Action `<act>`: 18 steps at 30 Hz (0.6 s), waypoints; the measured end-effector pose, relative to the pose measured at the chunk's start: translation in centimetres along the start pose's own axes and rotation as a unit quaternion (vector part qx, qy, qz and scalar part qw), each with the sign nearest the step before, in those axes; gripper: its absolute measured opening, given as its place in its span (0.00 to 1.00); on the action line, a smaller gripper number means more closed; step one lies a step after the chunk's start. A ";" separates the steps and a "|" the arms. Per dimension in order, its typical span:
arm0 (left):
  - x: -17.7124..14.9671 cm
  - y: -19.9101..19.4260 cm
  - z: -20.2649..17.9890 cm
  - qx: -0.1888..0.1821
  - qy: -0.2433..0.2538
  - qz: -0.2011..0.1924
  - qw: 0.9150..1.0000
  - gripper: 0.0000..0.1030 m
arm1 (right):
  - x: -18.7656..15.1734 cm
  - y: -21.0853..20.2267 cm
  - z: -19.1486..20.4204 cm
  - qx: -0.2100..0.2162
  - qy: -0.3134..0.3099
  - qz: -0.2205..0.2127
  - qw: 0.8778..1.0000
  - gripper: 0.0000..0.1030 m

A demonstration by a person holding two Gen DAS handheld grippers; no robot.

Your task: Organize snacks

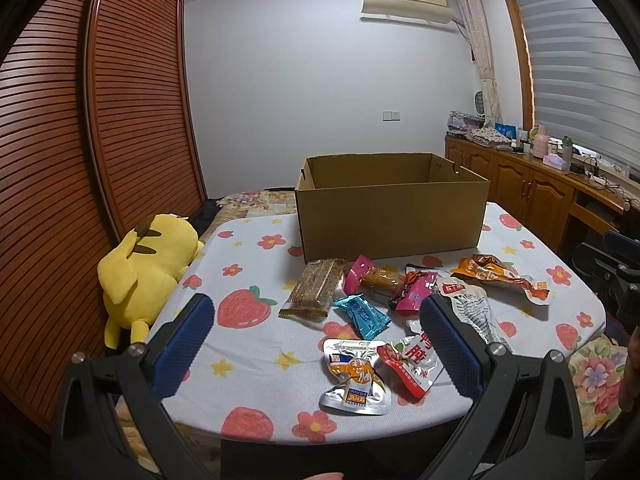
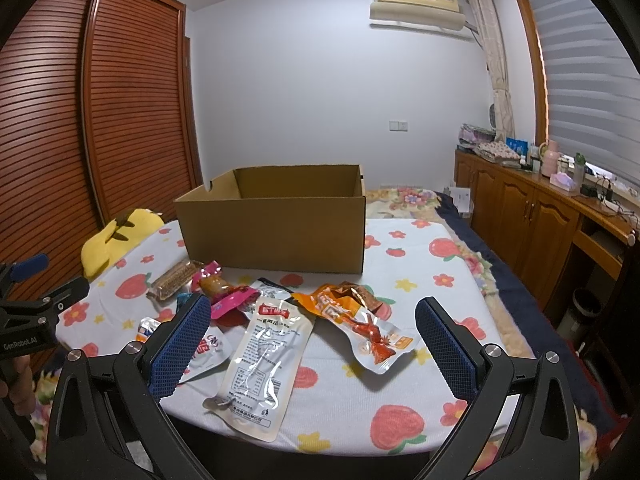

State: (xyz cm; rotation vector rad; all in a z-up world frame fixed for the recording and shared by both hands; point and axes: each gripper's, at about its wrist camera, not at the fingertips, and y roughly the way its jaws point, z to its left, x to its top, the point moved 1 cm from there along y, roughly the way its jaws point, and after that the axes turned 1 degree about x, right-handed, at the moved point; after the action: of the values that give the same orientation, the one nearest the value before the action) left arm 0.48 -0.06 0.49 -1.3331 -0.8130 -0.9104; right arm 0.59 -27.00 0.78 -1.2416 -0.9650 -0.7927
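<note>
- The snacks are a loose pile of packets on the worktop (image 1: 248,344), which has a white cloth printed with strawberries and little flowers.
- In the left view: a brown bar in a clear wrapper (image 1: 316,288), a pink packet (image 1: 370,278), a teal packet (image 1: 362,316), a silver pouch with an orange label (image 1: 354,378) and a red-and-white pouch (image 1: 414,364) nearest the camera.
- In the right view a long clear pouch with a red label (image 2: 264,360) lies front and centre, with an orange pouch showing something red inside (image 2: 360,316) just to its right.
- An open cardboard box (image 1: 390,216) sits right behind the pile, looks like nothing in it from here.
- Left claw (image 1: 316,348) is spread wide, gripping nothing; it hangs above the near edge of the worktop, and the silver and red-and-white pouches sit between its blue pads in the view.
- Right claw (image 2: 312,350) is also wide apart and holds nothing; the long clear pouch and the orange pouch show between its fingers.
- Off the left side of the worktop lies a yellow plush toy (image 1: 144,272), next to a slatted wooden wardrobe (image 1: 80,140).
</note>
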 end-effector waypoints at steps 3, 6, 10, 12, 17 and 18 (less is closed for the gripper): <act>0.1 0.0 0.0 -0.001 0.000 0.000 1.000 1.00 | 0.0 0.1 0.0 0.000 0.000 0.000 1.000 1.00; 0.0 0.0 0.0 -0.001 0.000 0.000 1.000 1.00 | 0.0 0.0 0.1 0.000 0.000 0.000 1.000 1.00; -0.3 -0.1 -0.1 -0.003 0.001 0.001 1.000 1.00 | -0.1 0.0 -0.1 0.002 0.001 0.002 1.000 1.00; -0.4 0.1 -0.1 -0.005 0.000 0.004 1.000 1.00 | -0.2 0.1 -0.3 0.002 0.001 0.004 1.000 1.00; -1.0 0.9 0.0 -0.014 -0.003 0.019 1.000 1.00 | -0.8 0.5 -0.4 0.008 0.002 0.015 1.000 1.00; -1.2 1.1 -0.1 -0.016 -0.004 0.023 1.000 1.00 | -0.9 0.7 -0.4 0.010 0.002 0.018 1.000 1.00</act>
State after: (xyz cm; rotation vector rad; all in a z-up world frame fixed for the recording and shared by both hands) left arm 0.98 -0.02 -1.10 -1.3788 -0.7742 -0.8858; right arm 0.91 -27.26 -0.30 -1.2365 -0.9432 -0.7556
